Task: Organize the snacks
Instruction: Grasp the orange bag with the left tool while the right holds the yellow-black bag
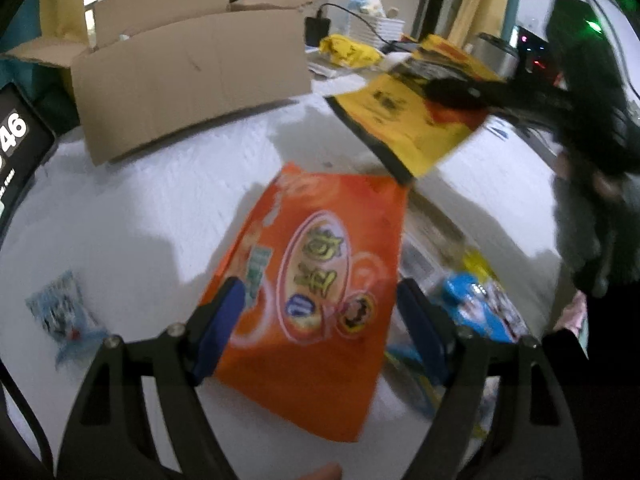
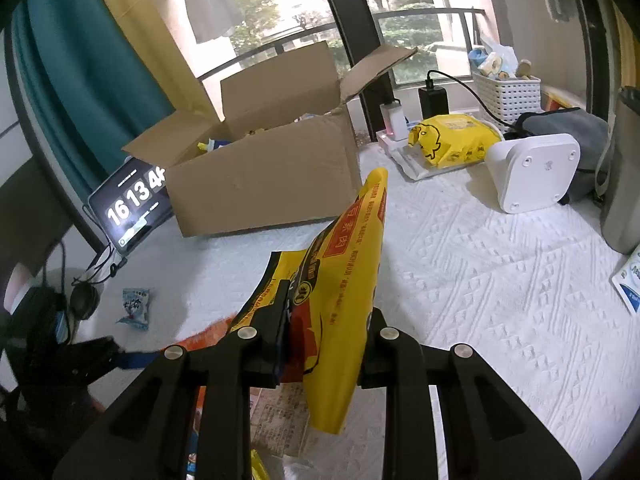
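My right tool point(image 2: 326, 350) is pinching a yellow snack bag point(image 2: 340, 300) near its lower edge, so the bag stands up out of the jaws toward the middle of the frame, its glossy film creased and bowed, with red panels and black print. I hold it lifted clear of the counter point(image 2: 500, 280), whose white cover is quilted in a raised diamond pattern, presumably so I can carry it toward the open cardboard box point(image 2: 260, 176) in the upper middle of the frame; its flaps stand up and a few packets already show inside. My left tool point(image 1: 316, 328) is spread wide, its blue-padded fingers point(image 1: 224, 320) on either side of a flat orange snack bag point(image 1: 316, 292) that lies on the counter at the centre of the left view; the pads seem not to press on it yet, though the blur makes that uncertain. That bag is smooth, rectangular and slick-looking, so I judge it will want a firm pinch at an edge. A small pale-blue wrapped sweet point(image 1: 64, 316) sits alone at the lower left, and a pile of blue and yellow packets point(image 1: 476, 304) lies at the lower right, still to sort.
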`<state>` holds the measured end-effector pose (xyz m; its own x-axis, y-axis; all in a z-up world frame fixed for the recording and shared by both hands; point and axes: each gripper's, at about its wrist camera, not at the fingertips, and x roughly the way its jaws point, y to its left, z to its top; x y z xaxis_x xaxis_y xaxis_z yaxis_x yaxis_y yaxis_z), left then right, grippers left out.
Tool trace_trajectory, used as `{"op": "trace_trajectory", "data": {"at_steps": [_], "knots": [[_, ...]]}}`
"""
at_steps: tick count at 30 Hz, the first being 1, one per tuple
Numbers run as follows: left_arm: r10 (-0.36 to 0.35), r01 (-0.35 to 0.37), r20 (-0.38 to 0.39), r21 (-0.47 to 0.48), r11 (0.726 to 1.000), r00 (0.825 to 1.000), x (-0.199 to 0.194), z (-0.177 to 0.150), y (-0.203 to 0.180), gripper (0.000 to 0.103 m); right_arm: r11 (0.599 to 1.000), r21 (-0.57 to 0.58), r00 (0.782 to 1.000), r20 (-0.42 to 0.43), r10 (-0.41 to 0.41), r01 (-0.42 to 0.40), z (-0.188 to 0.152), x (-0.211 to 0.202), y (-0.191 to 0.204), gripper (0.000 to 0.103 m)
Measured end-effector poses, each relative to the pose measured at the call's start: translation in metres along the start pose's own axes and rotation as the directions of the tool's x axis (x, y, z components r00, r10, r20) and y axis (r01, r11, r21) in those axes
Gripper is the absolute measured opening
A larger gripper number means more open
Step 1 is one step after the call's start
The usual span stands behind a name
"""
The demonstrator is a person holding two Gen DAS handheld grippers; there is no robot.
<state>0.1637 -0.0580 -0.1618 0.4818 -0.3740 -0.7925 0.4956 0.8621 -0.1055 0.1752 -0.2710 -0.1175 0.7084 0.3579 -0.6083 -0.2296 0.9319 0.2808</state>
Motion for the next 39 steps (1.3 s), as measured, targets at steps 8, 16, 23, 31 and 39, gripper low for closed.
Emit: {"op": "trace_trajectory", "data": {"at_steps": [8,16,23,31,39], "knots": [[0.085,-0.086,-0.022,-0.044,0.995,0.996,0.022,0.026,0.028,0.080,1.000,0.017,1.000,-0.003,0.004,-0.004,0.005,0.003,-0.009,0.026],[0.083,-0.088,-0.047,-0.136,0.987,0.995,0.045,0.018,0.067,0.093,0.999,0.034,1.000,-0.012,0.020,-0.019,0.013,0.014,-0.021,0.026],[0.095,-0.101,-0.050,-0.132,0.986,0.994,0.044,0.020,0.068,0.074,0.999,0.037,0.999,-0.019,0.037,-0.036,0.020,0.022,-0.024,0.026],[0.049,-0.050,-0.011,-0.201,0.978,0.999,0.025,0.021,0.085,0.036,0.999,0.024,0.999,-0.009,0.043,-0.043,0.033,0.023,-0.023,0.026],[0.036,-0.016,0.096,-0.208,0.978,0.995,-0.012,0.043,0.084,0.036,0.999,-0.013,0.998,0.026,0.053,-0.053,0.057,0.017,-0.011,0.026]]}}
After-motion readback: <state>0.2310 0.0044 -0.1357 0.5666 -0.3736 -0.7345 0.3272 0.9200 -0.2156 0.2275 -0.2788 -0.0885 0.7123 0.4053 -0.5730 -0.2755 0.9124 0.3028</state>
